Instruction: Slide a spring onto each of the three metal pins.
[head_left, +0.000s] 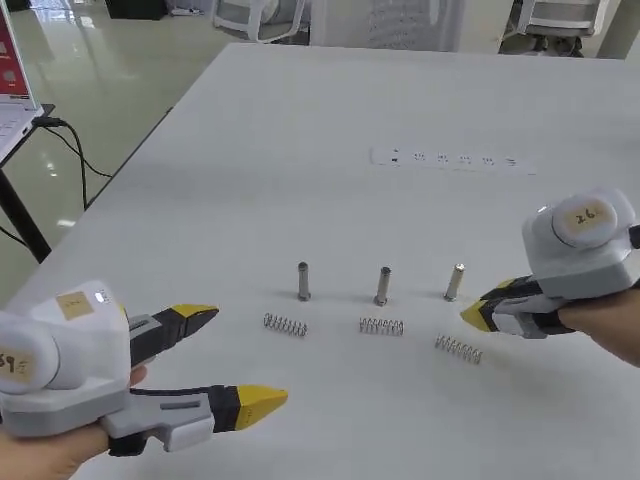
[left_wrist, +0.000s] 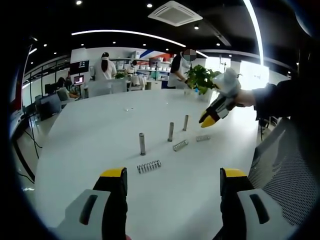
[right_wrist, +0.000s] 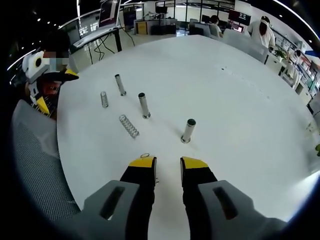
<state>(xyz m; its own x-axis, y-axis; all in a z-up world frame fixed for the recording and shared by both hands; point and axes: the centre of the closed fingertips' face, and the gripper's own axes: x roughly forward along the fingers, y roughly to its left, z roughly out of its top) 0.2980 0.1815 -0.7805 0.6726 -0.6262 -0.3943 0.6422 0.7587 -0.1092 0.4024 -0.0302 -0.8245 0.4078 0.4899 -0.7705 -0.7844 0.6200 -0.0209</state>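
currently three upright pins (head_left: 384, 286), springs (head_left: 381, 326) beside

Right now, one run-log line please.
pins: three upright, bare | springs: three lying on table | left gripper: open, empty | right gripper: narrow gap, empty, by rightmost spring

A white table (head_left: 300, 110) with a power strip (head_left: 455, 159) stands on glossy floor (head_left: 100, 70) under ceiling strip lights (left_wrist: 125, 33).

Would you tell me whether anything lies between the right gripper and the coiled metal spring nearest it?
Nothing visible does: only bare white table lies between the right gripper and the small coiled metal spring; the nearest upright metal pin stands aside.
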